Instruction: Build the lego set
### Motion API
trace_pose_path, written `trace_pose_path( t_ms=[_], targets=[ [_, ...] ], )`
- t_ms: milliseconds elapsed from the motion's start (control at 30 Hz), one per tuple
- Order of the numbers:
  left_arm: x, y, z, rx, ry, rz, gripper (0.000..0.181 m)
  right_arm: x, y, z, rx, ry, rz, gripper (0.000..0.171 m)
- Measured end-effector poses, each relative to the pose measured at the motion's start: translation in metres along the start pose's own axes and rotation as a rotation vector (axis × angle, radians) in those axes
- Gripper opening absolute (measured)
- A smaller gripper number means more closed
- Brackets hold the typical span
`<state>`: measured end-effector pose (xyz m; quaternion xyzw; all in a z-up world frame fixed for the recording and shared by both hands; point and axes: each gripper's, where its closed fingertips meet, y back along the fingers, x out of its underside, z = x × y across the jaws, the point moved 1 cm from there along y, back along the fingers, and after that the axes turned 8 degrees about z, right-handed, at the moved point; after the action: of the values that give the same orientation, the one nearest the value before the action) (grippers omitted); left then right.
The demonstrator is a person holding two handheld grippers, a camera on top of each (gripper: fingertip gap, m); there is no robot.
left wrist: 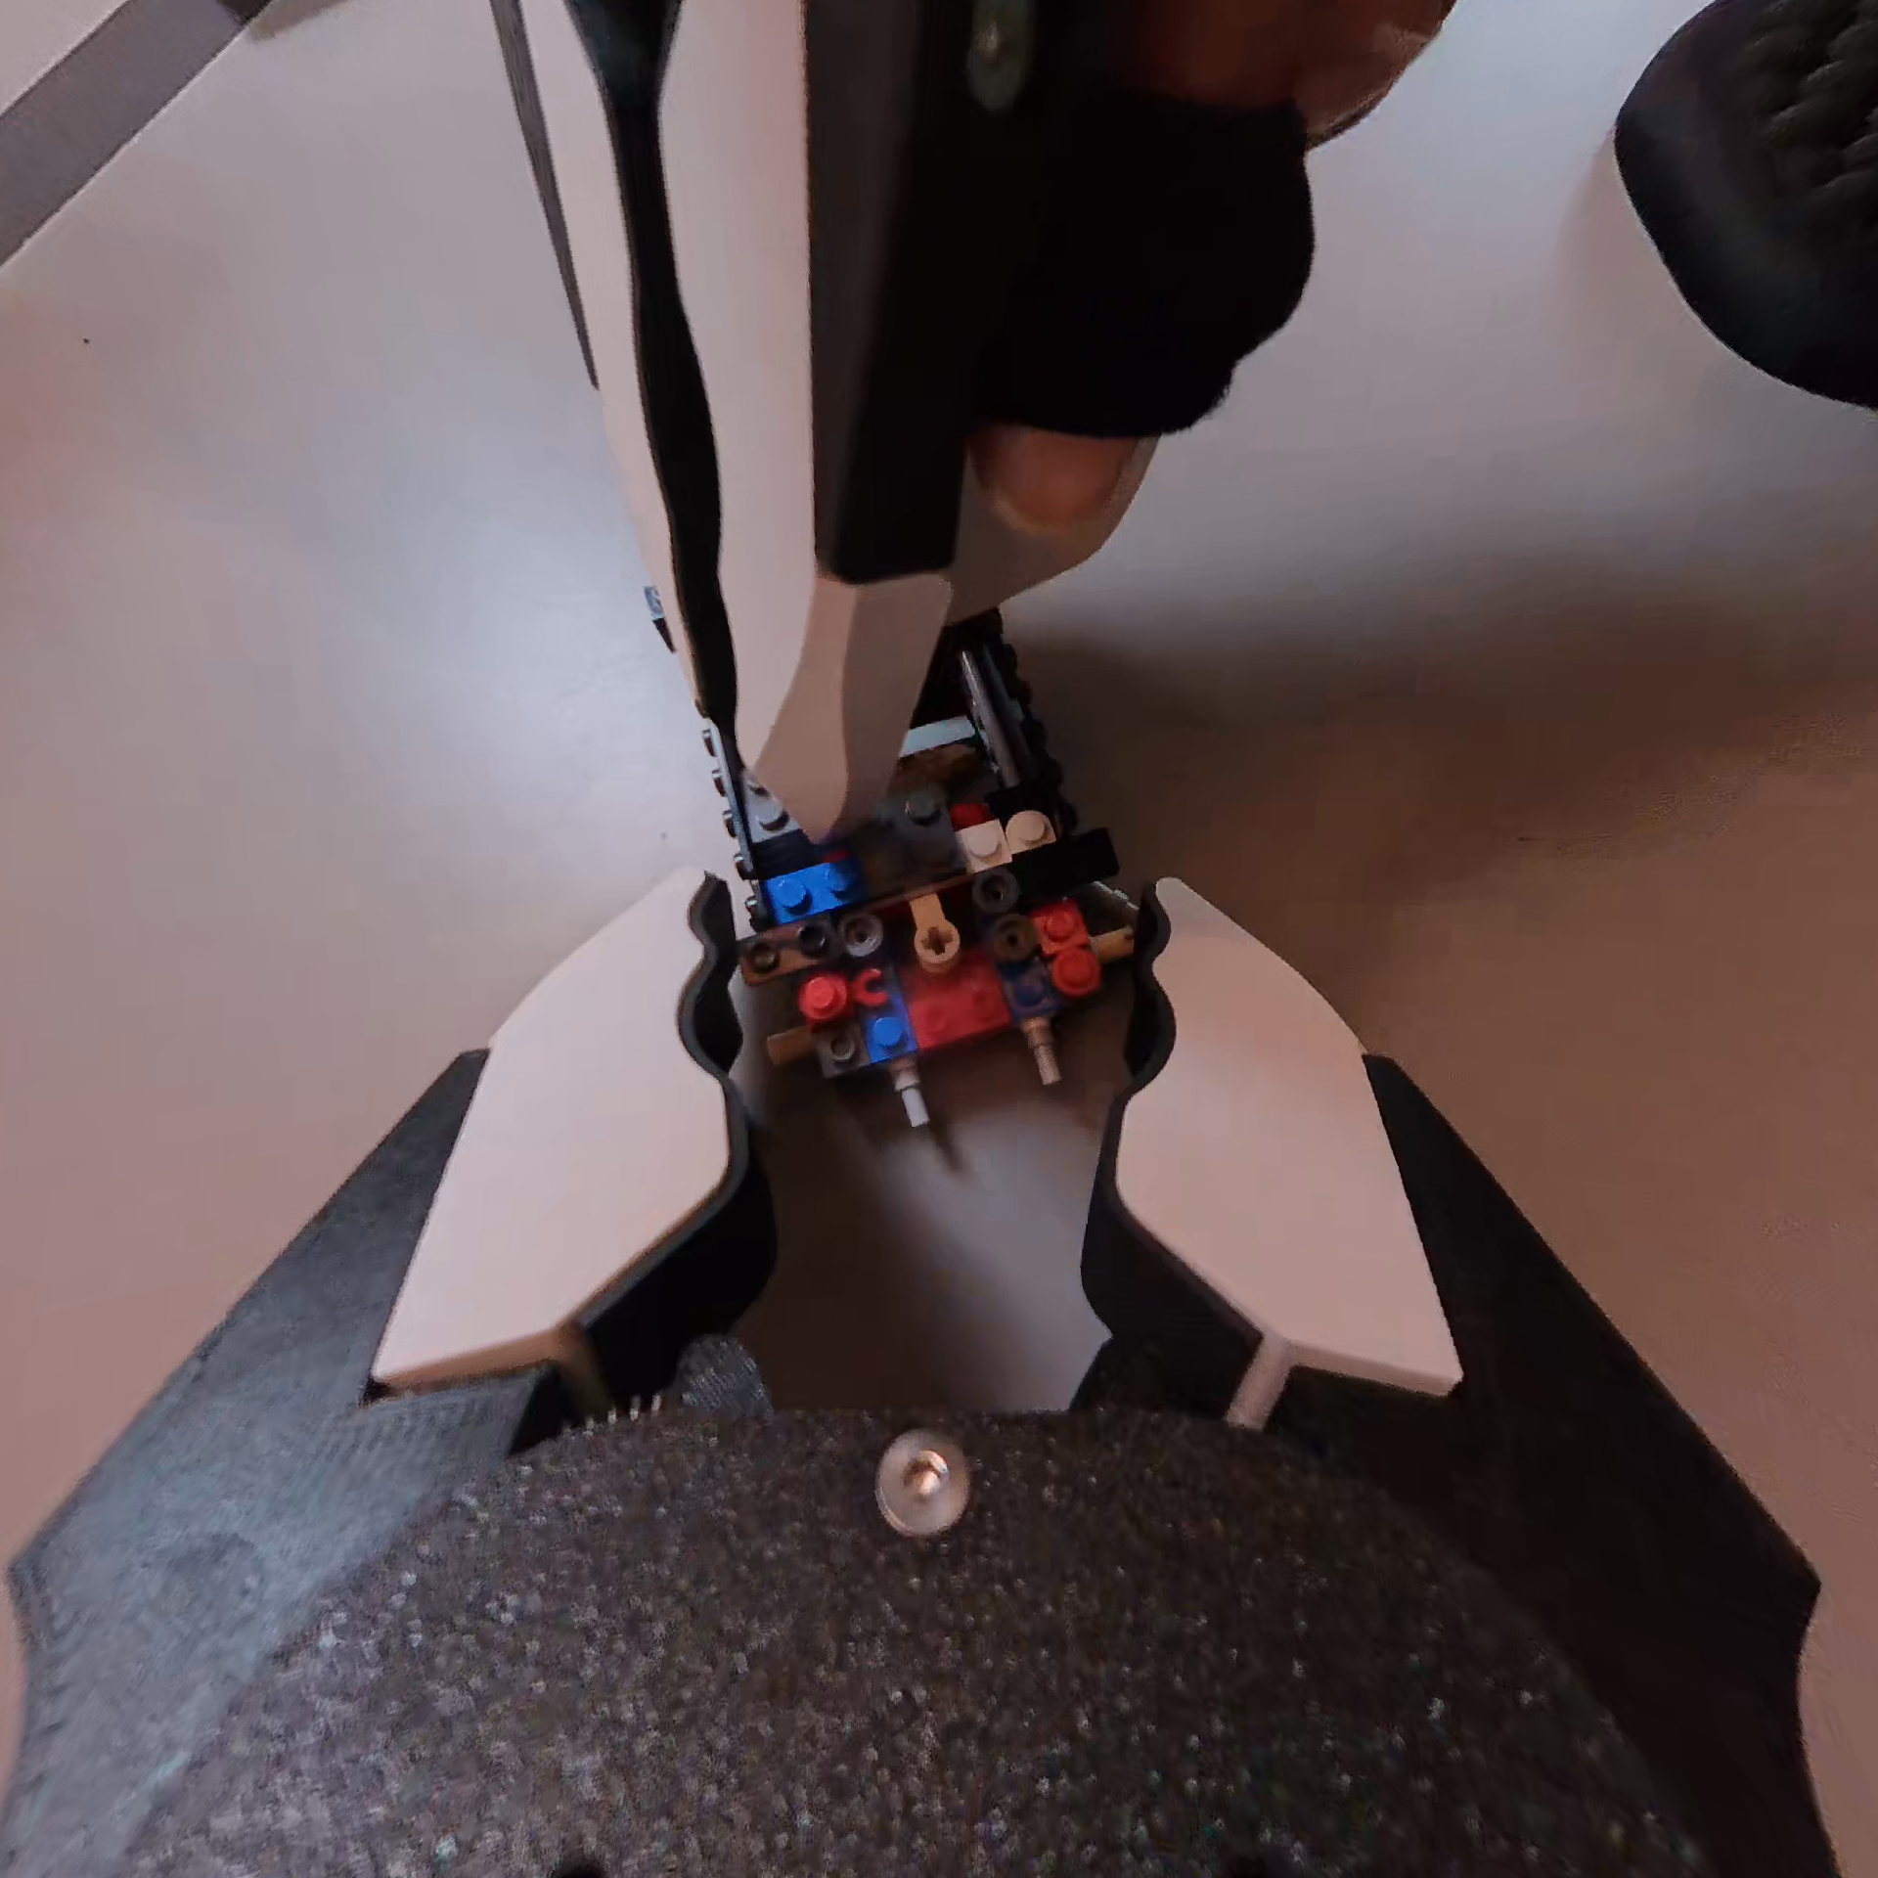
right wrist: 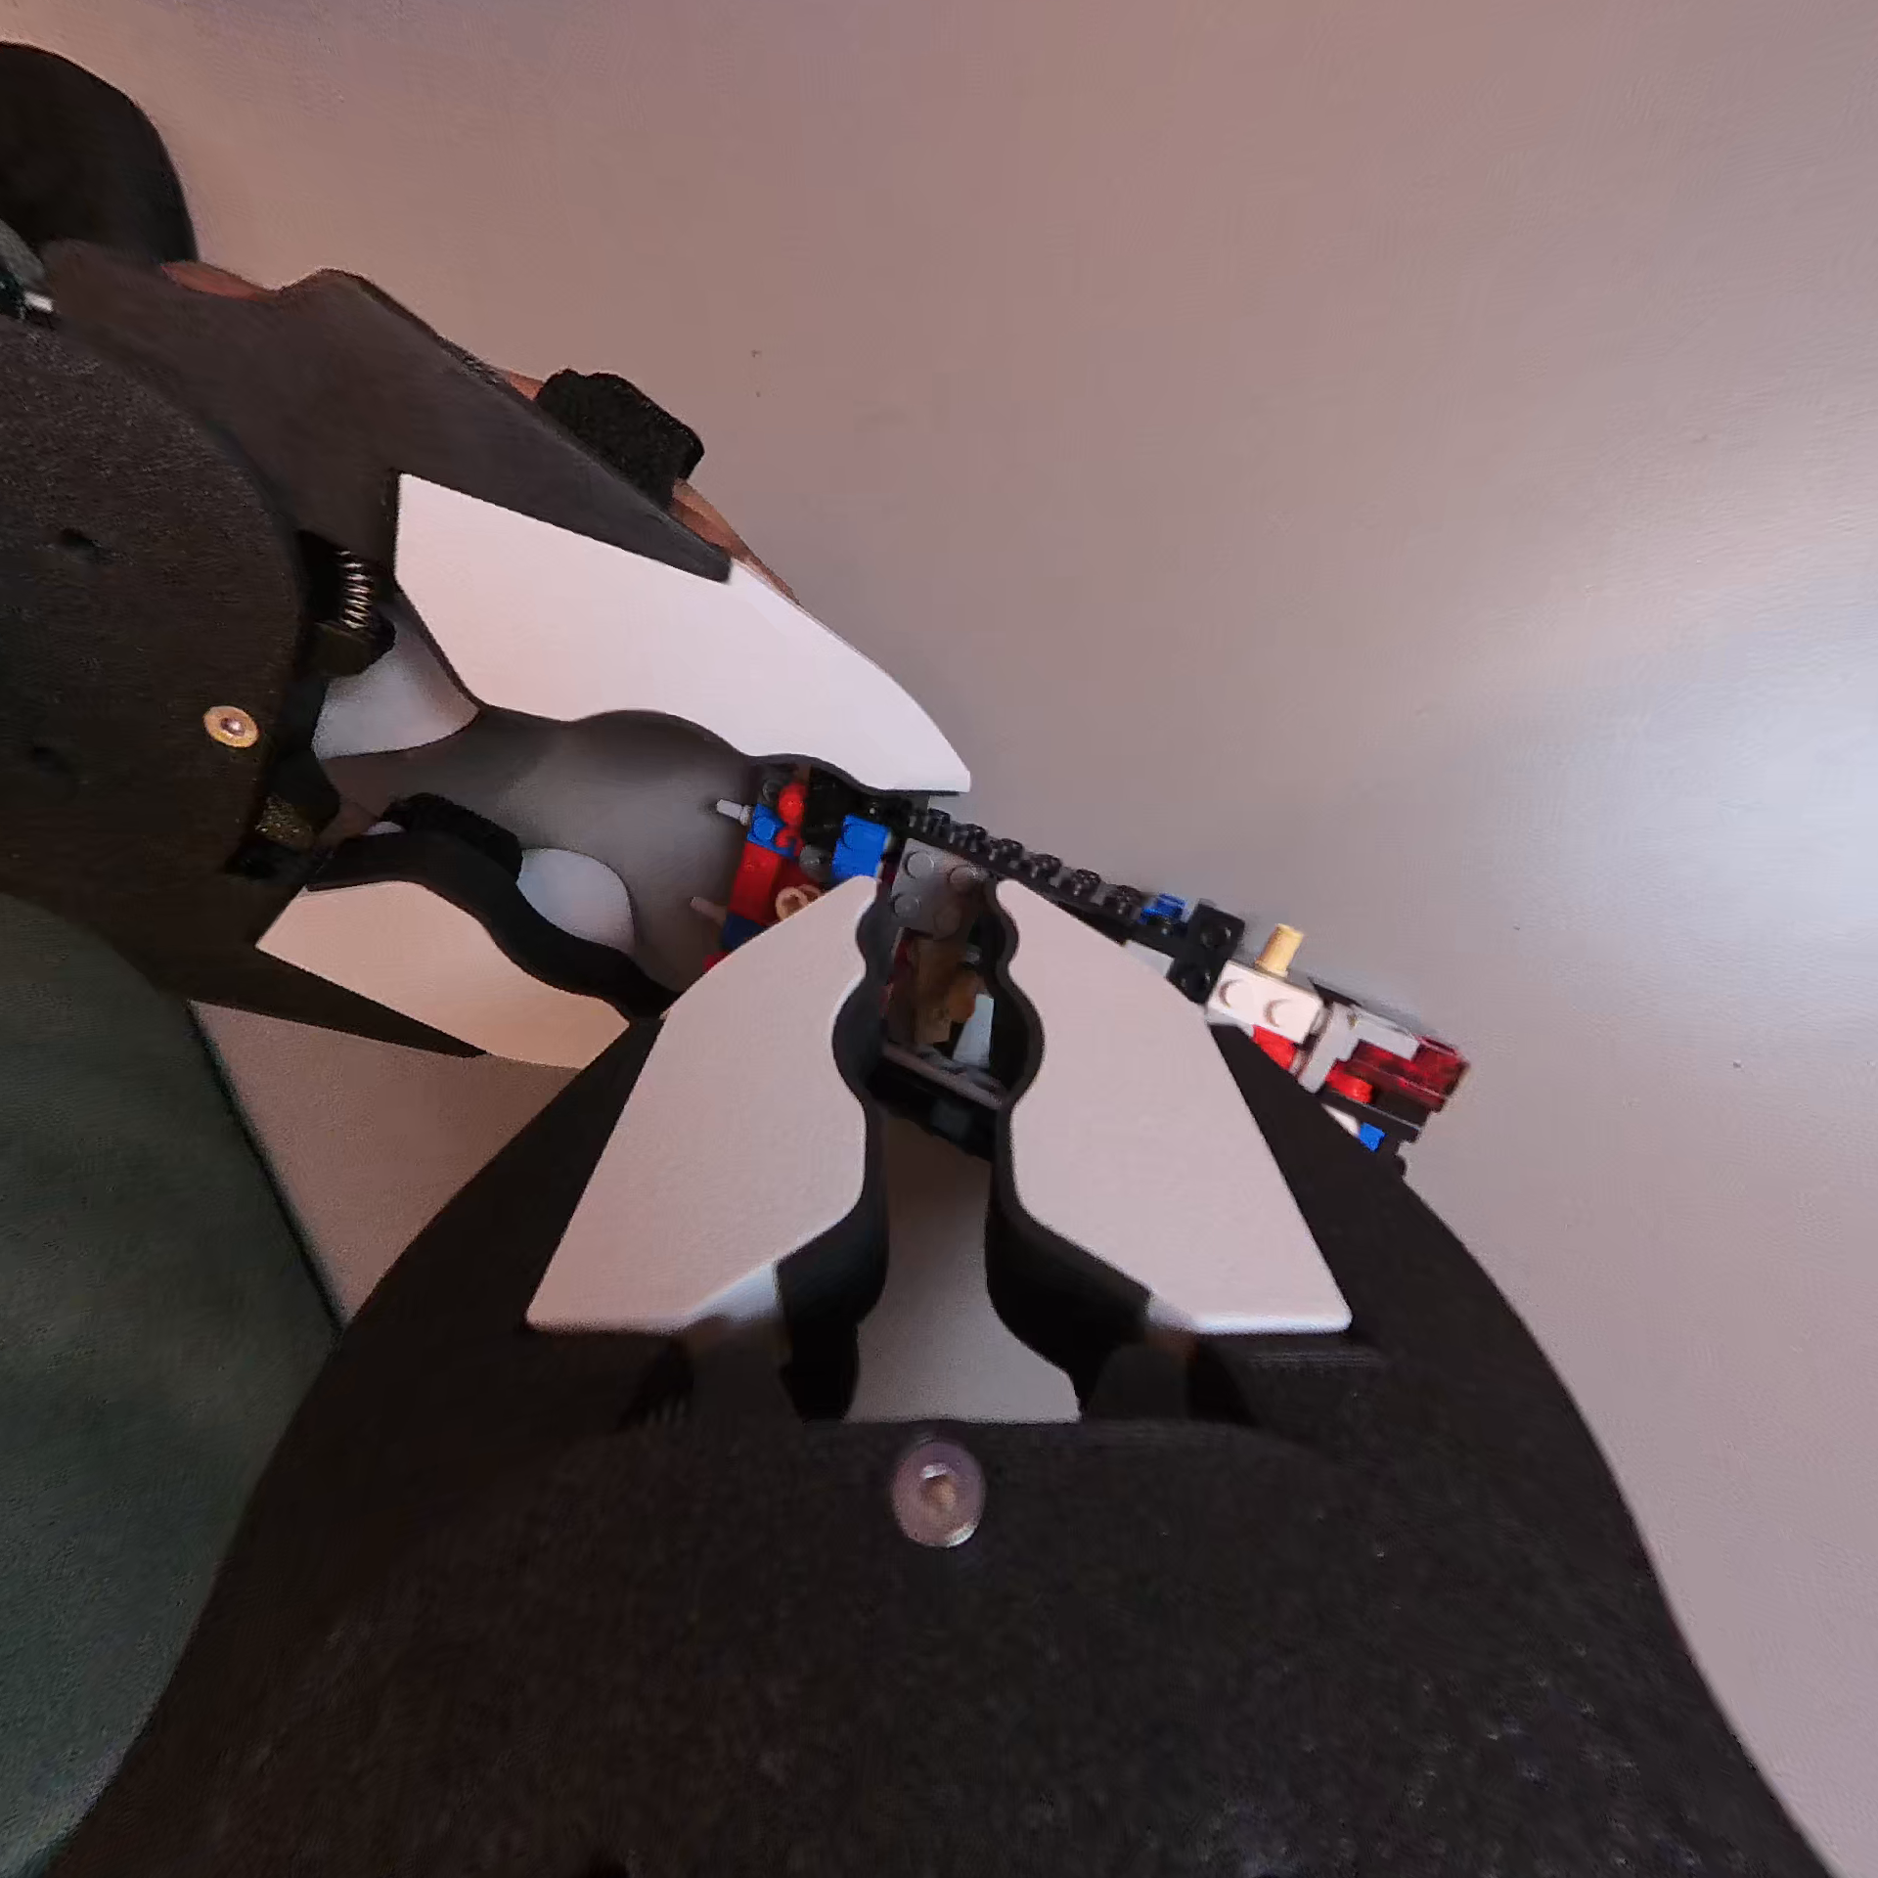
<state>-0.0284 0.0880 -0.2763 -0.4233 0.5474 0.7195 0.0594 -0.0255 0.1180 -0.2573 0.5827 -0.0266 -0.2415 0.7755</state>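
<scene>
A long lego model (left wrist: 955,1006) of black, red, blue and white bricks lies on the white table (left wrist: 305,610). My left gripper (left wrist: 930,904) is shut on its near end, one finger on each side. My right gripper (left wrist: 803,803) comes down from above onto the model's top by a blue brick (left wrist: 808,889). In the right wrist view my right gripper (right wrist: 935,889) is closed on a small grey plate (right wrist: 930,894) that sits on the model (right wrist: 1037,869). The left gripper (right wrist: 813,884) clamps the model's end there. The model's far end carries clear red pieces (right wrist: 1407,1067).
A gloved hand (left wrist: 1118,285) holds the right gripper. A dark rounded object (left wrist: 1768,183) sits at the far right. The table's edge (left wrist: 81,173) runs at the far left. A dark green mass (right wrist: 102,1270) lies past the table's edge. Both grippers' tips are close together, under 4 cm apart.
</scene>
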Motion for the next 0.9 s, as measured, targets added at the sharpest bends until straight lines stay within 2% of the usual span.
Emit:
trace_pose_path(
  t_ms=[67,200,333,433,533,600,700,767,900],
  targets=[
    [0.001,0.001,0.001,-0.002,0.006,-0.001,0.075,0.003,0.003,-0.007,0.028,-0.004,-0.011,0.015],
    [0.001,0.001,0.0,0.01,0.007,-0.003,0.075,0.003,0.013,0.002,-0.08,-0.015,-0.106,0.015],
    [-0.001,0.002,0.0,0.034,0.019,-0.017,0.076,-0.001,0.026,0.006,-0.114,0.005,-0.215,0.015],
    [-0.004,0.005,0.0,0.062,0.026,-0.038,0.096,-0.005,0.039,0.016,-0.178,0.055,-0.348,0.015],
    [-0.011,0.018,0.007,0.076,0.026,-0.086,0.103,-0.007,0.058,0.028,-0.193,0.17,-0.524,0.015],
    [-0.023,0.035,0.012,0.119,0.046,-0.177,0.094,-0.008,0.073,0.035,-0.125,0.284,-0.677,0.016],
    [-0.041,0.064,0.012,0.263,0.137,-0.346,0.076,-0.006,0.088,0.039,0.115,0.437,-0.816,0.016],
    [-0.049,0.077,0.009,0.378,0.205,-0.436,0.061,-0.005,0.09,0.042,0.286,0.518,-0.819,0.016],
    [-0.056,0.088,0.006,0.511,0.306,-0.512,0.048,-0.006,0.09,0.053,0.583,0.708,-0.796,0.016]
  ],
)
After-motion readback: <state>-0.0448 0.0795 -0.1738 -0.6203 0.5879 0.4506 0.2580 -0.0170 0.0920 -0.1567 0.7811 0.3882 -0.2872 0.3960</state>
